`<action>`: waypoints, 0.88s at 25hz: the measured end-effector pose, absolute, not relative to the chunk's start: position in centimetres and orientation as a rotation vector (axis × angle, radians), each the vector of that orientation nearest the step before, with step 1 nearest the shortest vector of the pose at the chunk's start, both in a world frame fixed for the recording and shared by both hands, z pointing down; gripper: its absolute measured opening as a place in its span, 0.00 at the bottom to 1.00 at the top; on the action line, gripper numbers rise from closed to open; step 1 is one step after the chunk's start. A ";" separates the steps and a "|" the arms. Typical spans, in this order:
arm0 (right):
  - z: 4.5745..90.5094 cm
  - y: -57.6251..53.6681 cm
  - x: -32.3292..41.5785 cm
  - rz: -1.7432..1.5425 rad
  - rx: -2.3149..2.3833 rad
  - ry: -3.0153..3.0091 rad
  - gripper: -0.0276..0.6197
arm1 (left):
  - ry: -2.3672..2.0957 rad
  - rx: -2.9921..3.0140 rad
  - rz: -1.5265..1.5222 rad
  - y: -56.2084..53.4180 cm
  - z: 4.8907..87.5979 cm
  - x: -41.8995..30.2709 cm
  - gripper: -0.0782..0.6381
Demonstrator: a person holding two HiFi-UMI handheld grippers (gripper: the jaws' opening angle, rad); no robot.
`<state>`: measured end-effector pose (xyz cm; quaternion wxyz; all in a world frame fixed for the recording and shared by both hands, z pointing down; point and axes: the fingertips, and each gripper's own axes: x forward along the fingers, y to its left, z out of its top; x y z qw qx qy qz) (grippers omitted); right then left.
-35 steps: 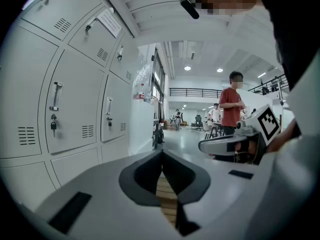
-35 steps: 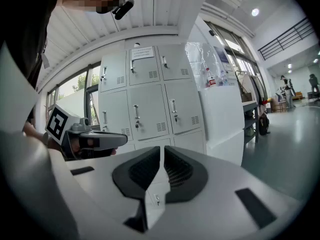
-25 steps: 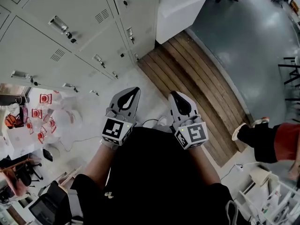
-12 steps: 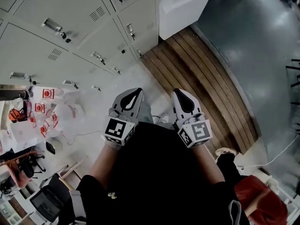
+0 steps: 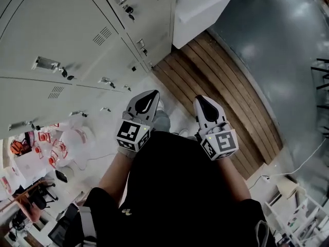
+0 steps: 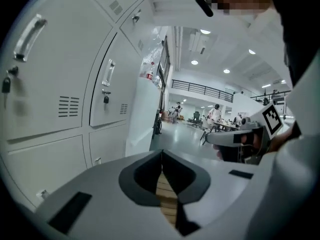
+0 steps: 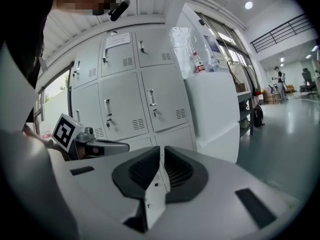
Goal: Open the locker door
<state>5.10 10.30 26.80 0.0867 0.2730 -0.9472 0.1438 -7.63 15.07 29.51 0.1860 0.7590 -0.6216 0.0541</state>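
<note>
Where lockers (image 5: 77, 19) stand — two closed hand-held grippers (image 5: 154, 93) (image 5: 198, 98).

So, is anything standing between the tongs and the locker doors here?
Nothing visible does. The left tongs and right tongs, both shut and empty, are held short of the lockers, with only bare floor between. White bags lie by the lockers' foot, off to the head view's left.

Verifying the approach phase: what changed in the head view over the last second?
The lockers now fill more of the upper left, so the person has stepped closer to them. The bystander at the right edge has left the view. Unchanged: the left gripper and the right gripper stay side by side, fingers shut, holding nothing and touching no locker.
</note>
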 end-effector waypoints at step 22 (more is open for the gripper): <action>31.0 3.8 -3.2 0.628 0.875 -2.632 0.11 | -1.354 1.622 -0.323 1.4 47.8 -18.8 0.14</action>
